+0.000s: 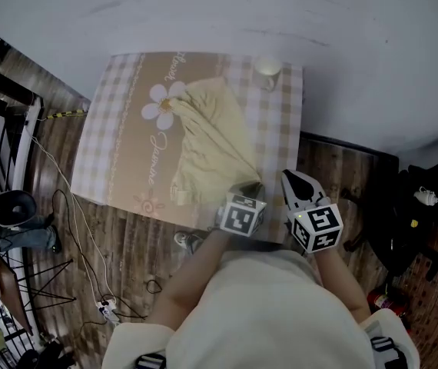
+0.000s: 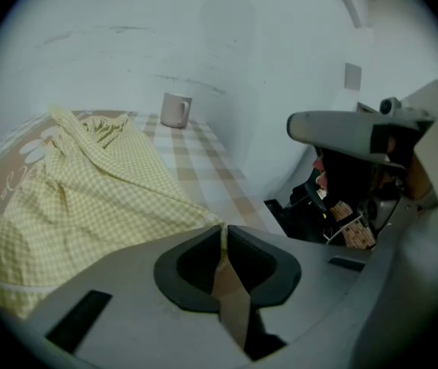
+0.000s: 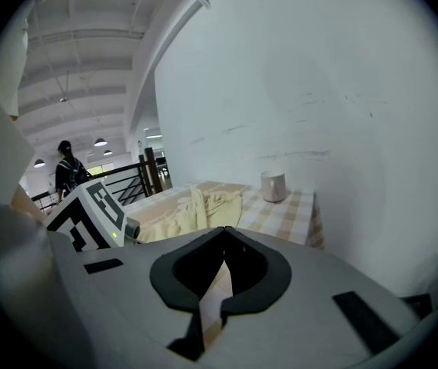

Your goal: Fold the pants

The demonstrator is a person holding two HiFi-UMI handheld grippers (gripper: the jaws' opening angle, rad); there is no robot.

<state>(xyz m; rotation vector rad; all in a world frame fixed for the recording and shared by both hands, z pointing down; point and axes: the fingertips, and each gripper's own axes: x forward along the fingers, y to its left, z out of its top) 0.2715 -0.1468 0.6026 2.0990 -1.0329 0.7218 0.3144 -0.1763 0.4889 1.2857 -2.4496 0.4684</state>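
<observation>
Left gripper [image 2: 223,235] is pinched shut on a corner of the pants [image 2: 88,191], which spread ahead of it over the table [image 2: 196,160] (probably to pull a fold across). Right gripper [image 3: 223,235] hangs beside it, jaws together, empty.

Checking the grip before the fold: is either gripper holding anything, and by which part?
The left gripper pinches the pale yellow checked cloth pants by their nearest corner. The right gripper is shut, holding nothing.
</observation>
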